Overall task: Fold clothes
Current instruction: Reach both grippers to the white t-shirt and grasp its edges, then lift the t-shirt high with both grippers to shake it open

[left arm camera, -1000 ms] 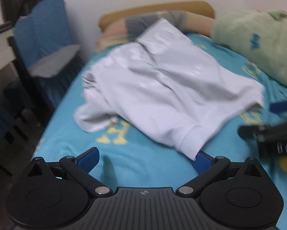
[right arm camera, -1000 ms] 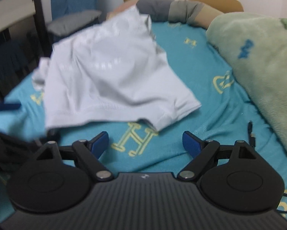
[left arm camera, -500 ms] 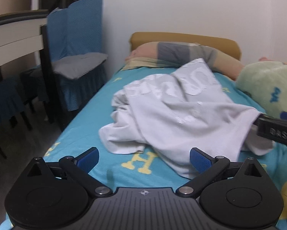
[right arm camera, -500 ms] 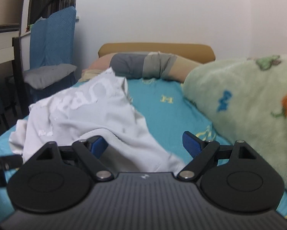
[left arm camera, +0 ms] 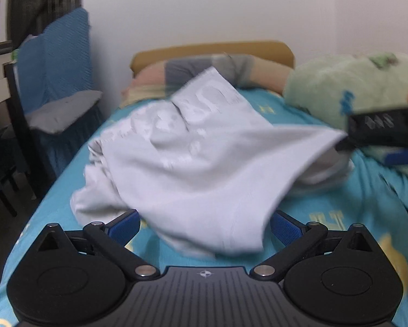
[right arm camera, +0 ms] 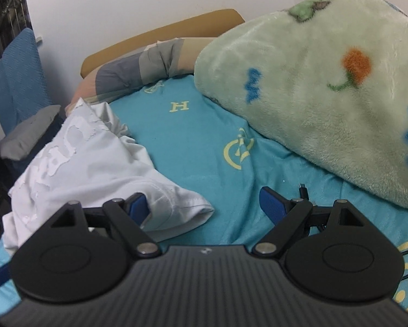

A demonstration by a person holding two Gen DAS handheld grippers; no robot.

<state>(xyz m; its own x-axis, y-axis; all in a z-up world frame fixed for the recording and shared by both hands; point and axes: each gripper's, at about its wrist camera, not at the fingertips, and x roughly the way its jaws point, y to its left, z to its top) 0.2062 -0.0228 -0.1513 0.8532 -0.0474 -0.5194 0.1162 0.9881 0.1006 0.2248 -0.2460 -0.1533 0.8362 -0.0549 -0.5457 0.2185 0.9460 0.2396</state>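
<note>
Garment: a white shirt (left arm camera: 193,169) with a raised pale print, lying rumpled on the bed (right arm camera: 204,141), toward the bed's left edge as the right wrist view shows it.
Lay of the cloth: bunched at the left, one hemmed edge nearest the left gripper (left arm camera: 204,224), another hemmed corner (right arm camera: 193,207) just ahead of the right gripper (right arm camera: 204,204). Not flat; no clean fold visible.
Left gripper: jaws spread wide, nothing between the blue pads, though the near hem droops into the gap in front of them. The picture is blurred; contact with the cloth cannot be told.
Right gripper: jaws wide apart, empty. Its left pad sits against or just over the shirt's edge; the right pad is over bare sheet.
Other things: a green fleece blanket (right arm camera: 326,87) heaped on the right side of the bed, a pillow (right arm camera: 138,65) at the head, a dark cable end (right arm camera: 303,190) on the sheet near the right gripper, a blue-covered chair (left arm camera: 57,81) beside the bed.
Step in hand (judged): early, taking hold of the shirt's corners to spread it before any fold.
Next move calls for: each gripper to close on a separate hem corner, single layer if possible, then pull apart to flatten. Keep the right gripper off the cable and blanket.
</note>
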